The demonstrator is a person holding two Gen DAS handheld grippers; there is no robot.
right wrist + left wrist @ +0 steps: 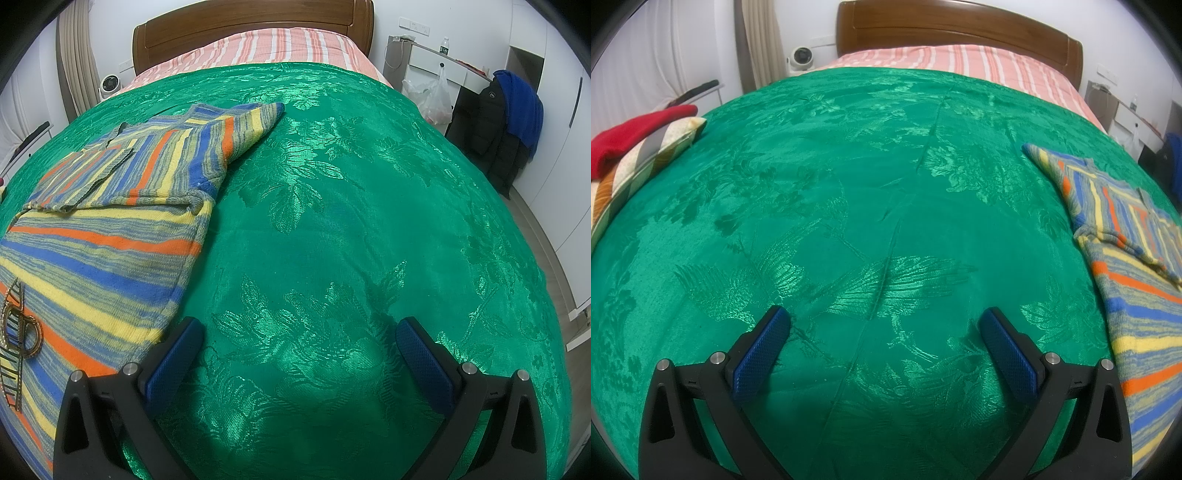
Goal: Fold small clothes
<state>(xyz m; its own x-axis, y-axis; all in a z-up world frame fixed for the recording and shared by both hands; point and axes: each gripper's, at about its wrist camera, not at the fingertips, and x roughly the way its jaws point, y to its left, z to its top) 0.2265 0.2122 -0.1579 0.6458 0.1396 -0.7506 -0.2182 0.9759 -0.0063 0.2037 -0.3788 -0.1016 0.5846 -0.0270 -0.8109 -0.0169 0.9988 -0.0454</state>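
Observation:
A small knitted sweater with blue, yellow and orange stripes (110,221) lies on the green bedspread (351,221), one sleeve folded across its chest and the other stretched toward the headboard. In the left wrist view the sweater (1137,295) sits at the right edge. My left gripper (882,321) is open over bare bedspread (849,184), well left of the sweater. My right gripper (299,332) is open too, its left finger (177,354) at the sweater's right hem edge; nothing lies between the fingers.
A red garment (631,136) rests on a patterned pillow (639,170) at the bed's left edge. Striped pink sheet (266,44) and wooden headboard (240,22) lie beyond. A chair with dark and blue jackets (506,122) and a plastic bag (432,96) stand right of the bed.

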